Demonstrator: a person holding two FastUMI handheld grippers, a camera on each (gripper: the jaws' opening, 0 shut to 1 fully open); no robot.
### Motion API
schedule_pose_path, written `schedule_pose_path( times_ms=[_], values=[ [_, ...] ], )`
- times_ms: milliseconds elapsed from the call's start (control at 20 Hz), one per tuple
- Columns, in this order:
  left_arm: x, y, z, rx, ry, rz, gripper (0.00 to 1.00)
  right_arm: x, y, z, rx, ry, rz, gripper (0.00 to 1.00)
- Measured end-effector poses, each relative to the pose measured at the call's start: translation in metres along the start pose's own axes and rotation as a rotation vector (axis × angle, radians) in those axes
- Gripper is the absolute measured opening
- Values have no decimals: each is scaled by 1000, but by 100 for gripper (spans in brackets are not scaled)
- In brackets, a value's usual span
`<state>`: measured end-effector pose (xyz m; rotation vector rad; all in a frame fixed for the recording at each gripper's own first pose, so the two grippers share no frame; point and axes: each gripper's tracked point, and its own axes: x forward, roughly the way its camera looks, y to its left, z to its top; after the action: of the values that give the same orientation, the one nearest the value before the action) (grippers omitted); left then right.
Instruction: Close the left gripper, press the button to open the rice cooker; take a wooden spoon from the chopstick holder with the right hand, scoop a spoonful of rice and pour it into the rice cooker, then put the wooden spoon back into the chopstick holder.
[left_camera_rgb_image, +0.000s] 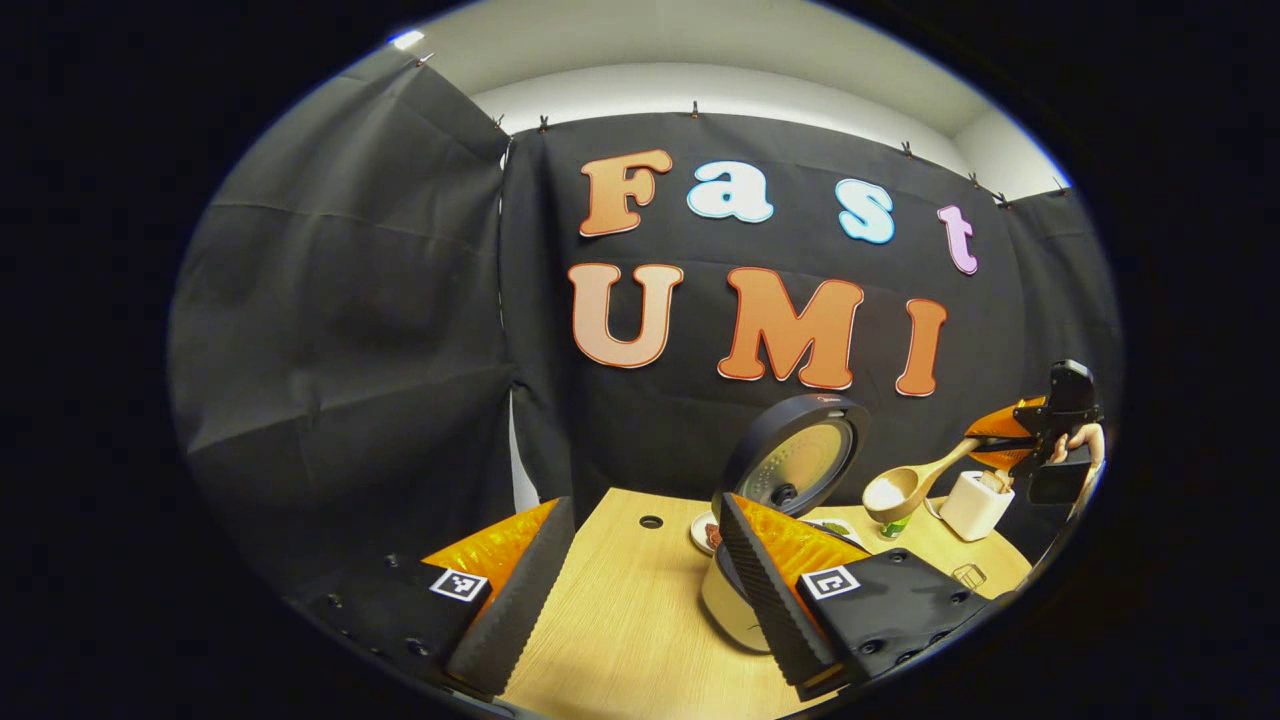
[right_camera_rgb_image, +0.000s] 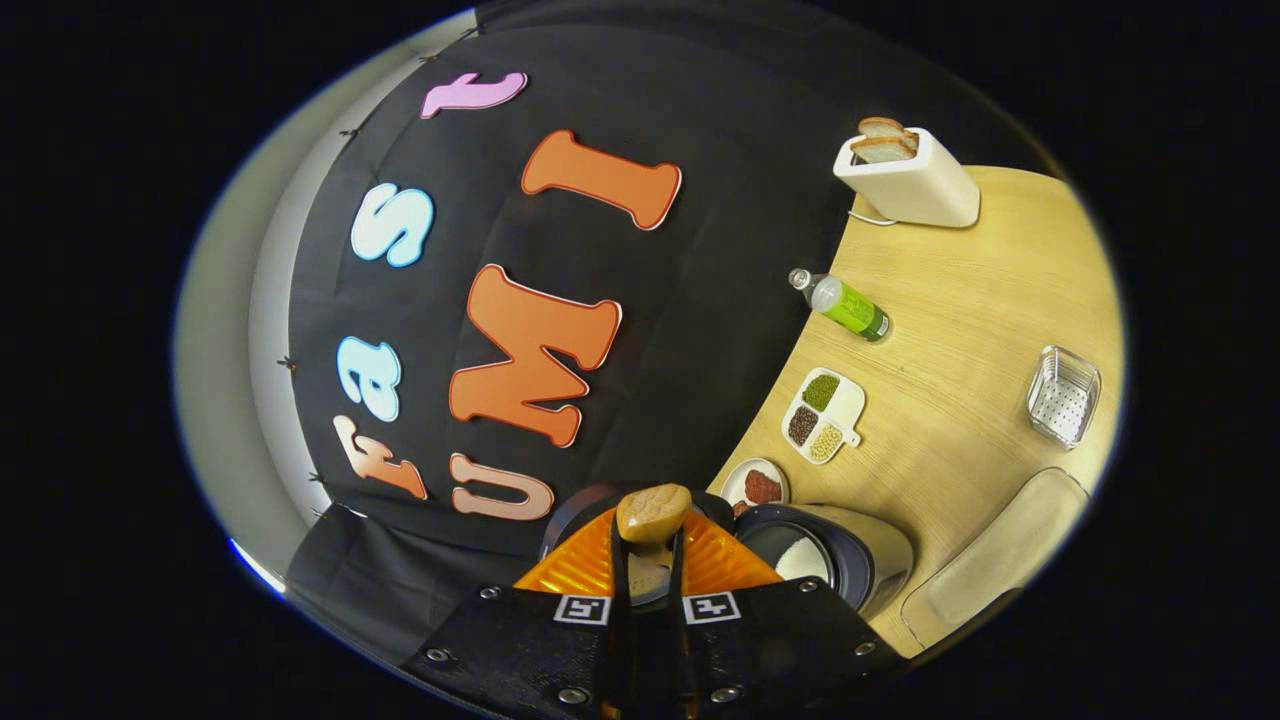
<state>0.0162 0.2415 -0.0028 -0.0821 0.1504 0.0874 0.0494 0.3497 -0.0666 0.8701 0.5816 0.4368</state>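
The rice cooker (left_camera_rgb_image: 728, 600) stands on the wooden table with its round lid (left_camera_rgb_image: 795, 462) raised. My left gripper (left_camera_rgb_image: 640, 600) is open and holds nothing; its right finger hides part of the cooker's body. Up at the right, my right gripper (left_camera_rgb_image: 1005, 445) is shut on the handle of the wooden spoon (left_camera_rgb_image: 905, 490). The spoon's bowl carries white rice and hangs above and to the right of the cooker. In the right gripper view, the right gripper (right_camera_rgb_image: 650, 548) clamps the wooden spoon (right_camera_rgb_image: 652, 512), and the open cooker (right_camera_rgb_image: 835, 560) lies just below right, white inside.
A white toaster (right_camera_rgb_image: 910, 180) with bread stands at the table's far end. Nearer are a green bottle (right_camera_rgb_image: 850, 305) lying down, a divided dish of beans (right_camera_rgb_image: 823, 415), and a small plate (right_camera_rgb_image: 760, 487). A clear rectangular container (right_camera_rgb_image: 1063, 408) and a beige mat (right_camera_rgb_image: 1000, 560) are nearby.
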Motion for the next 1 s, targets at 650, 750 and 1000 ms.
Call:
schedule_pose_path(
  times_ms=[650, 750, 1000],
  values=[
    [6, -2, -6, 17, 23, 3, 95, 7, 11, -5, -169, -21, 6, 12],
    [4, -1, -6, 23, 22, 5, 95, 8, 14, -7, -188, -23, 9, 12],
    [4, 4, -7, 18, 21, 13, 95, 10, 16, -11, -241, -31, 0, 12]
  ],
)
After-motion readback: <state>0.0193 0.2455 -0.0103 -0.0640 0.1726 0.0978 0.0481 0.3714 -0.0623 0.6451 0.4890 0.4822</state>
